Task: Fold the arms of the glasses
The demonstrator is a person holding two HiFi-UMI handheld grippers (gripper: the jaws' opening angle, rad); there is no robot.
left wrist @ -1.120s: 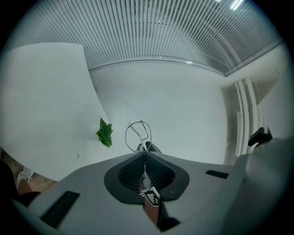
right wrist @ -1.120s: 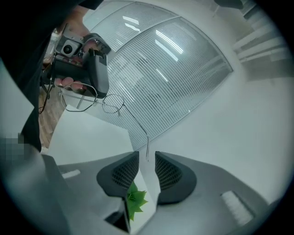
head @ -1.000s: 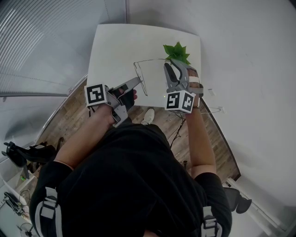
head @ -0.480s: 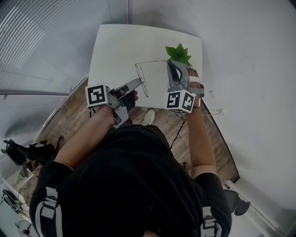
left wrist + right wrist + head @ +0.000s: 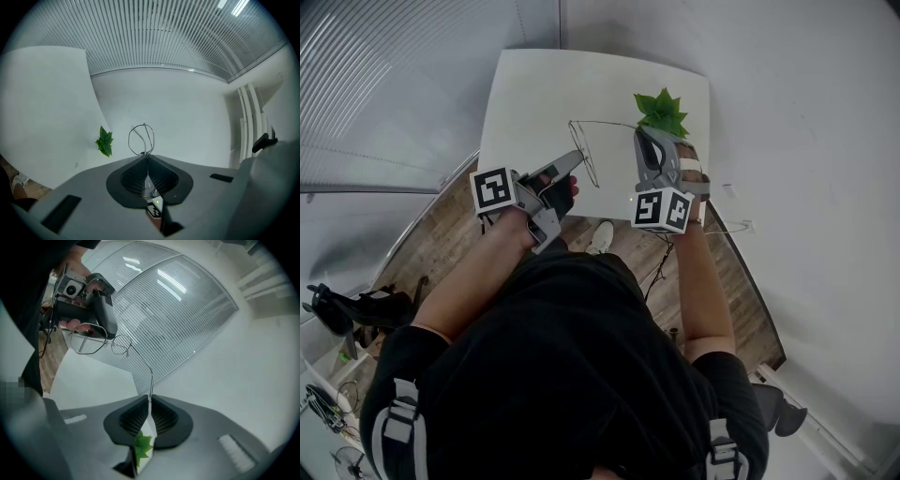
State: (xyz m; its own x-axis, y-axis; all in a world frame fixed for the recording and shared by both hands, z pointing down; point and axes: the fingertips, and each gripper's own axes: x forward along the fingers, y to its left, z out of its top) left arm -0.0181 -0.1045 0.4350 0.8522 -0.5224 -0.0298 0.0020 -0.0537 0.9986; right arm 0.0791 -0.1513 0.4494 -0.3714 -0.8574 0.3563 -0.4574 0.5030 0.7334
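The glasses [image 5: 589, 159] are a thin wire pair, held in the air just beside the plant [image 5: 661, 110], on its left, above the white table [image 5: 534, 89]. They touch nothing but the two claws.

The left claw [image 5: 574, 157] is clamped tight on the front of the frame. In its own view one wire rim [image 5: 142, 139] pokes out past the closed tips [image 5: 146, 157]. The right claw [image 5: 642, 131], closest to the plant, has the far end of one arm of the glasses between its tips [image 5: 150, 399]. It is closing, and already pinches the wire there.

That arm [image 5: 140, 359] runs out long and straight from the frame to the right claw, so I would say it is not folded yet. The work looks barely begun: both grips are set, and the swing of this arm in toward the lenses is what is left. I cannot tell where the second arm lies, or whether it is folded. The frame near the left claw is too fine and crowded to read.

The table under the plant looks bare, ready for putting the glasses down.
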